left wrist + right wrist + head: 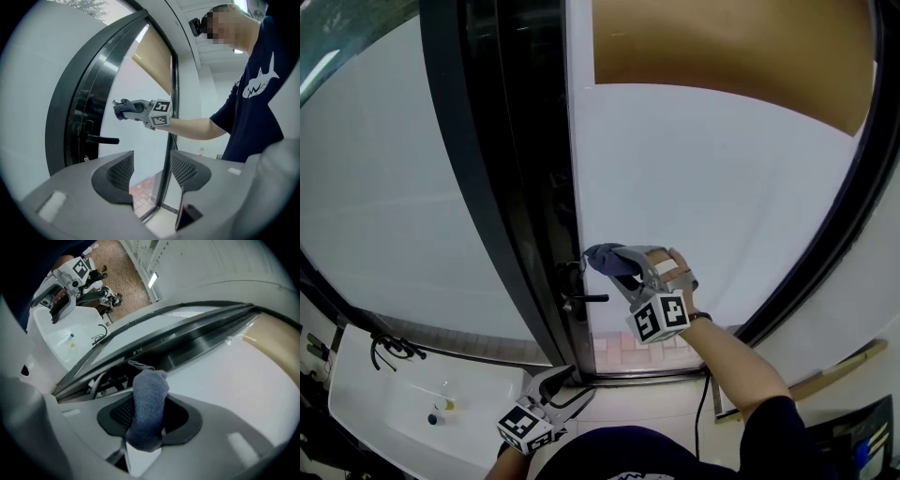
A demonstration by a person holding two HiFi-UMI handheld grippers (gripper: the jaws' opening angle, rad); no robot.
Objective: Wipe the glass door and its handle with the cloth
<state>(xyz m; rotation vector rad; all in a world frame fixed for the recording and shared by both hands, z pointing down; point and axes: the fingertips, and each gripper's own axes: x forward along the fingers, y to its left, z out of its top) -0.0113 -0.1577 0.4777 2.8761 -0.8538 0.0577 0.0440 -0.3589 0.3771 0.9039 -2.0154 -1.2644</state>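
Cloth (pixel 149 397) half-hidden in right claw (pixel 146 420)

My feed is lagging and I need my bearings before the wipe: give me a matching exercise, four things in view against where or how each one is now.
Things:
1. grey-blue cloth
2. black lever door handle
3. left gripper
4. tan roller blind

States:
A. fingers apart, nothing between them
B. across the top of the glass pane
C. clamped in the fingers of the right gripper
D. on the dark door frame, lower than the cloth

Pairs: 1-C, 2-D, 3-A, 4-B
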